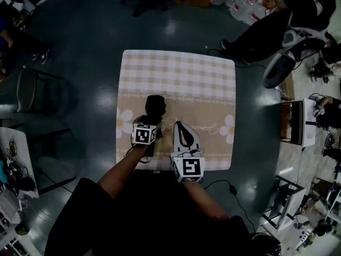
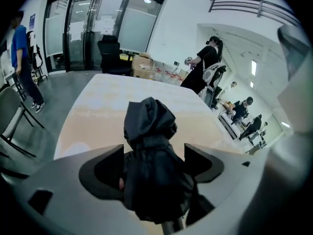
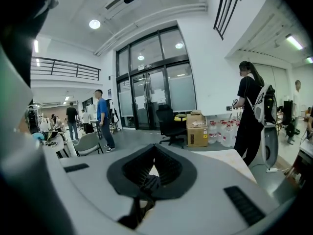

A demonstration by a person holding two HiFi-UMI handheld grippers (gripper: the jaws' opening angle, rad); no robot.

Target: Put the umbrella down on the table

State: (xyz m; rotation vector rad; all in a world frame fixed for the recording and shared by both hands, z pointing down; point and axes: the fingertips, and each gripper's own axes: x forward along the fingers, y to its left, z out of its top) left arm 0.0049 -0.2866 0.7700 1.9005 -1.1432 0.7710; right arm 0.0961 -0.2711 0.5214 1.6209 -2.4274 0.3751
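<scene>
Two claws work over the checked desk [image 1: 176,68]. At the left, the left claw [image 2: 154,153] is clenched on a folded black umbrella [image 2: 149,126], gripping its bundled canopy at mid-length. The bunched fabric end stands clear beyond the tips, and a bit of shaft shows on the near side. In the head view the umbrella [image 1: 155,104] sits over the desk's near half, carried by that left claw [image 1: 151,119]; I cannot tell whether it touches the cloth.

It looks light and soft. The fabric gives under the grip and may slide, so the stiff shaft within is probably the surer place to hold.

To the right, the right claw [image 3: 155,153] is drawn together with nothing clearly held. A small dark scrap [image 3: 150,183] sits low in its throat, which I cannot name.
</scene>
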